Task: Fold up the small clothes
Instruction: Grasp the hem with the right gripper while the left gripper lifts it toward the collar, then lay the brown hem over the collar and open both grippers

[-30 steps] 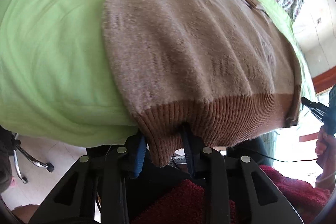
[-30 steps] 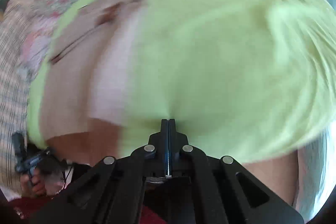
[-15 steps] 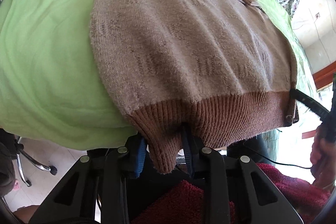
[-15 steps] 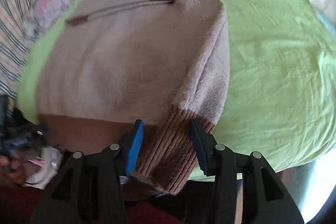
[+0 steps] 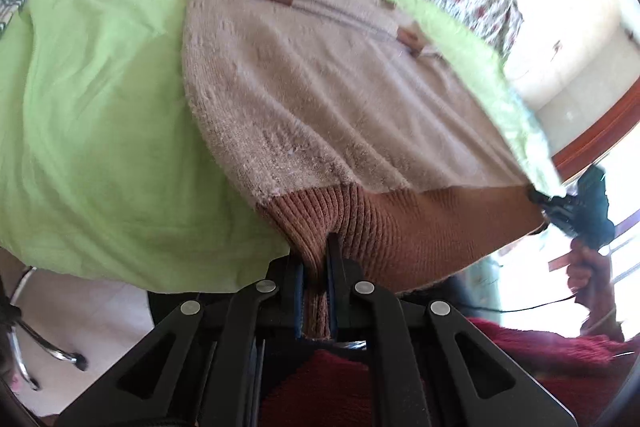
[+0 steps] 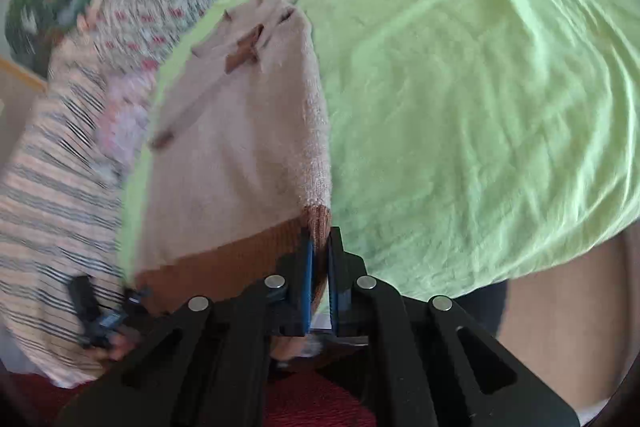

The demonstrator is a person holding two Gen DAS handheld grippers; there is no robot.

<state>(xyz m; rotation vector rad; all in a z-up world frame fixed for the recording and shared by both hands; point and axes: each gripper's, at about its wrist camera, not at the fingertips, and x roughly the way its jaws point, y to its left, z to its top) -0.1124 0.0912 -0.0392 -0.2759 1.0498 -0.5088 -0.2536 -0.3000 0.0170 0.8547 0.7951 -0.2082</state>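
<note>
Beige sweater (image 5: 320, 99) is lying on green sheet (image 5: 100, 127); left tool (image 5: 316, 267) and right tool (image 6: 320, 255) are clamping its brown hem (image 5: 400, 223).

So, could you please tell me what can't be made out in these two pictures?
- Left wrist view: the beige knit sweater's brown ribbed hem vanishes inside the left claw.
- Right wrist view: motion blur smears the striped cloth; the right claw covers the hem corner.
- Both: the green sheet's near edge is cut off.

My left claw (image 5: 314, 291) is black with blue pads and round silver screws. My right claw (image 6: 319, 273) looks the same. I wear a fuzzy dark red top (image 5: 560, 355). A thin black cable (image 5: 532, 308) hangs near it.
</note>
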